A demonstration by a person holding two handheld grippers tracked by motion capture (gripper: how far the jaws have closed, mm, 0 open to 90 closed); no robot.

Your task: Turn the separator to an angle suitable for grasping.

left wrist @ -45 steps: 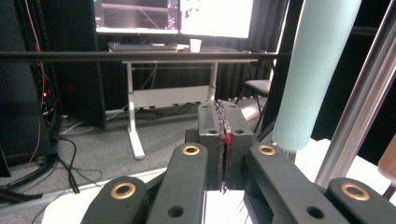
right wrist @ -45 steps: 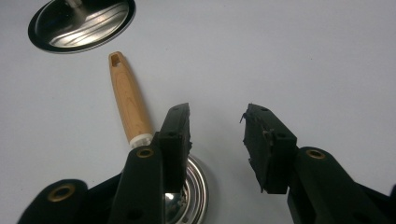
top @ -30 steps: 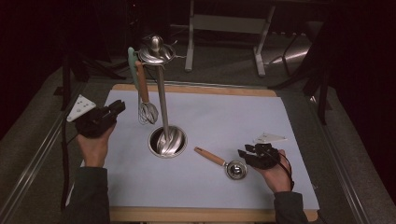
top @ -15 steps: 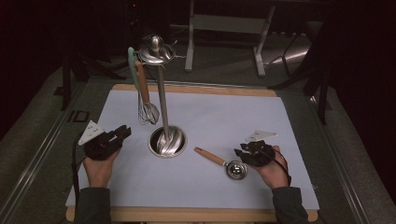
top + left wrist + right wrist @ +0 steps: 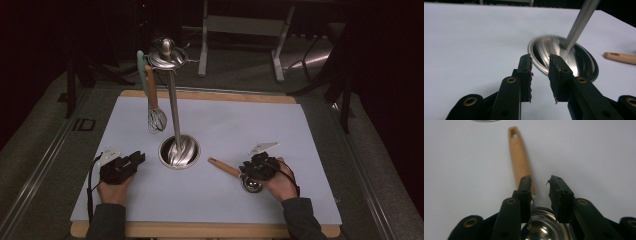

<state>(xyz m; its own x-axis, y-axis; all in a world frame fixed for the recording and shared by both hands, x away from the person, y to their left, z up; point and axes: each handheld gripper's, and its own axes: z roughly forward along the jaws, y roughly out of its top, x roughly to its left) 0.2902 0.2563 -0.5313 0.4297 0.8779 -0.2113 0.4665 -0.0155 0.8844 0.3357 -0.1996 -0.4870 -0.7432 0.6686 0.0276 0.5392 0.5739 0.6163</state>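
Observation:
A steel stand point(image 5: 178, 151) with a round base and a tall pole rises mid-mat; a whisk point(image 5: 156, 118) with a wooden handle hangs from its top. A ladle lies right of the base, wooden handle point(image 5: 226, 167) pointing at the base, steel bowl point(image 5: 251, 184) under my right hand. My right gripper point(image 5: 249, 170) hovers over the ladle's neck. In the right gripper view its jaws point(image 5: 540, 187) have just been closing, straddle the handle's point(image 5: 518, 157) lower end above the bowl point(image 5: 544, 228), and do not press. My left gripper point(image 5: 134, 160) lies low, left of the base point(image 5: 564, 57); its jaws point(image 5: 540, 66) have just been opening, with nothing between them.
A pale mat point(image 5: 240, 125) covers a wooden board point(image 5: 210, 230) on the dark table. The stand's pole point(image 5: 580, 22) leans across the left gripper view. Dark metal frames point(image 5: 280, 45) stand beyond the table's far edge.
My left hand has come down and toward the near edge, settling left of the stand's base. My right hand has slid left over the ladle's neck.

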